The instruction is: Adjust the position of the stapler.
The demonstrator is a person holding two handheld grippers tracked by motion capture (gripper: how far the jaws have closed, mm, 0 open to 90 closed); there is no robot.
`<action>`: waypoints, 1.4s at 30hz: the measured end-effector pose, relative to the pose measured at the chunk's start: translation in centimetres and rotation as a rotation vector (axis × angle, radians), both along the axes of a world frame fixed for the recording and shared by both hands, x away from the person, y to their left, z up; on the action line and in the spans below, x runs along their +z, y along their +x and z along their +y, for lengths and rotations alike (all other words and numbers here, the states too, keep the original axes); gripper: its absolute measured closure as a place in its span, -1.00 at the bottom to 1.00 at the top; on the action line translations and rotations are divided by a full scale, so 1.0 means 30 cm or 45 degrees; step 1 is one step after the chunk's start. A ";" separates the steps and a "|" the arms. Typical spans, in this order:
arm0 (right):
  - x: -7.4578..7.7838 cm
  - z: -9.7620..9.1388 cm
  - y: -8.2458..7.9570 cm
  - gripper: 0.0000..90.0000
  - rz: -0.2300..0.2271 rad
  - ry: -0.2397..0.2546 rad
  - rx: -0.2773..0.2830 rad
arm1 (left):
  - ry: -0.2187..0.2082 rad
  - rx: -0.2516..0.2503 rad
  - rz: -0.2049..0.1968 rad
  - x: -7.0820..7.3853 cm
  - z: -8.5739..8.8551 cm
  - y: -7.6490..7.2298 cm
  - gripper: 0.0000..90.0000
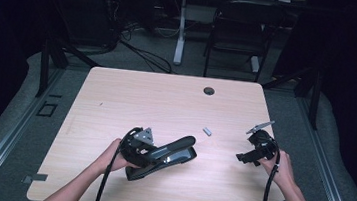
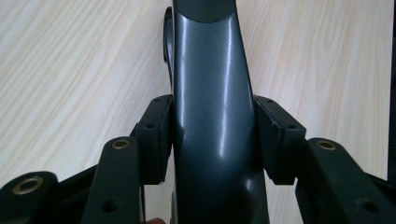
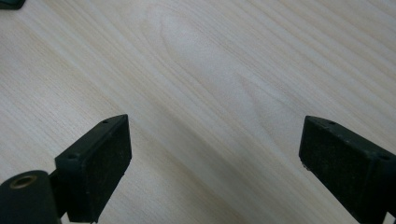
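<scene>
Left forearm: comes in from the near edge of the wooden table (image 1: pixel 117 94), left of centre, and angles up to the hand.
Left hand (image 1: pixel 116 156): wrapped round the body of the left gripper (image 1: pixel 147 153), with its black cable trailing back off the near edge.
Left gripper: clenched on the dark grey stapler (image 1: pixel 168 155); in the left gripper view both pads (image 2: pixel 158 135) press against the sides of the stapler's glossy top arm (image 2: pixel 212 107), which runs straight away from the camera between them.
Stapler: lies on the table near the middle, slightly left of centre and in the near half, its long body pointing far and right; the top arm stands a little raised over the base at the far end.
Right forearm: comes in from the near right corner.
Right hand (image 1: pixel 280 167): holds the right gripper (image 1: pixel 247 157) over the right side of the table, well apart from the stapler.
Right gripper: released; in the right gripper view its two black pads (image 3: pixel 100 163) stand wide apart with bare wood grain between them, nothing gripped.
Small grey piece (image 1: pixel 207 131): lies on the table between the two grippers, a little farther off than both, touching neither.
Cable hole (image 1: pixel 209 90): round, dark, near the far edge of the table, right of centre.
Beyond the table: a dark chair (image 1: pixel 239 34) and loose cables on the floor.
</scene>
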State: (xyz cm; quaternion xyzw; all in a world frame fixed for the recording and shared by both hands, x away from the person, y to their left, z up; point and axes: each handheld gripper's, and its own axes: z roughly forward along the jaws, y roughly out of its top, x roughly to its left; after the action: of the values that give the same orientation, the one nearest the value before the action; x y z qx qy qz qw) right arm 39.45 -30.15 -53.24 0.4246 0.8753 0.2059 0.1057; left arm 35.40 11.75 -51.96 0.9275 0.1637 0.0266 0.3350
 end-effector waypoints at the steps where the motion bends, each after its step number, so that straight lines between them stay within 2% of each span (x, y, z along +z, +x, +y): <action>1: -0.001 0.000 0.000 -0.80 -0.004 0.001 -0.003 | 0.000 -0.011 0.001 0.000 0.000 0.004 0.14; 11: -0.006 0.003 0.004 -0.80 0.009 -0.003 0.001 | -0.015 -0.090 -0.011 -0.003 -0.006 0.026 0.15; 15: -0.007 0.002 0.005 -0.80 0.017 -0.006 0.007 | -0.015 -0.136 -0.031 -0.003 -0.010 0.027 0.15; 22: -0.008 0.000 0.004 -0.80 0.011 -0.011 -0.003 | -0.018 -0.178 -0.024 -0.003 -0.010 0.035 0.15; 23: -0.009 0.002 0.004 -0.80 0.019 0.005 0.003 | -0.019 -0.187 -0.025 -0.003 -0.010 0.037 0.15; 28: -0.007 0.003 0.006 -0.80 0.023 -0.022 0.013 | -0.039 -0.220 -0.025 -0.007 -0.011 0.049 0.15; 42: -0.010 0.005 0.007 -0.79 0.027 -0.023 0.015 | -0.074 -0.295 -0.013 -0.014 -0.022 0.085 0.15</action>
State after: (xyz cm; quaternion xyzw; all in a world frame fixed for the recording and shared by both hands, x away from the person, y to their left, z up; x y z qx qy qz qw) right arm 39.64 -30.00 -53.54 0.4208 0.8806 0.1942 0.0990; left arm 37.94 11.09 -52.38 0.9300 0.0545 -0.0121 0.3633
